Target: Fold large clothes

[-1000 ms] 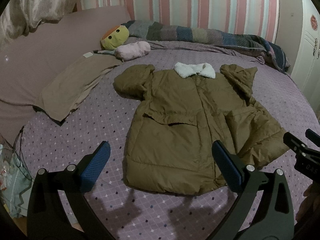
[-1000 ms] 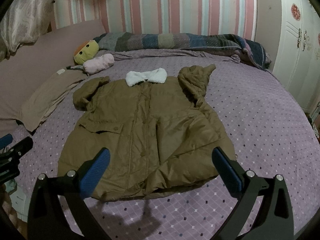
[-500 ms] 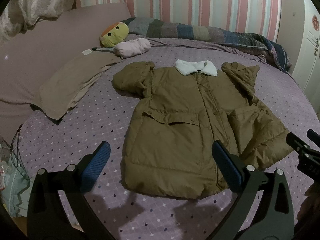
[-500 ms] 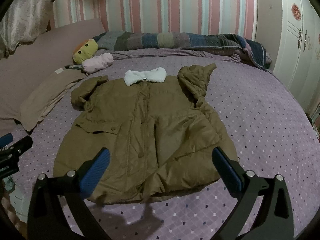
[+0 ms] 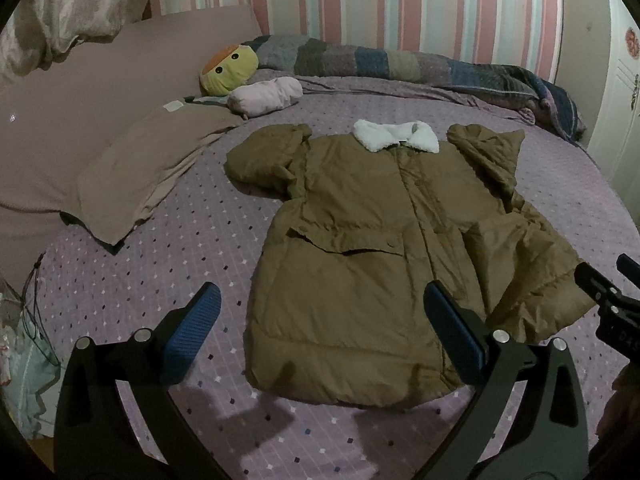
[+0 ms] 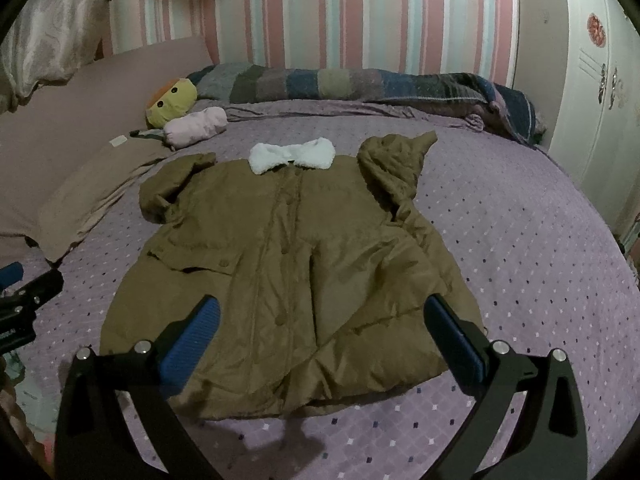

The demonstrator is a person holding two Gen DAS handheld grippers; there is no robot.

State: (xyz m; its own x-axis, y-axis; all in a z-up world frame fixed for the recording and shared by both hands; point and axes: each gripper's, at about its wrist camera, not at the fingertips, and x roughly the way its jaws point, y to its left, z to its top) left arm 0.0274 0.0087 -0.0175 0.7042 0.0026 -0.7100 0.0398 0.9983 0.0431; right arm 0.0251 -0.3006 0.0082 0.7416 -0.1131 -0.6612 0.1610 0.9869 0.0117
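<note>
Coat [image 5: 360,248] flat on bed [image 5: 160,264], right sleeve folded under, hidden

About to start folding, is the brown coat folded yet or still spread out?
Spread out: the brown coat lies flat, front up, on the bed, hem unfolded.

A home bedroom: a bed [image 6: 520,240] under a purple dotted sheet, a tan pillow [image 5: 152,164], a yellow plush toy [image 6: 172,100], a striped blanket [image 6: 360,84] along pink-striped wallpaper [image 6: 360,12], and a white wardrobe [image 6: 596,100] beside it.
</note>
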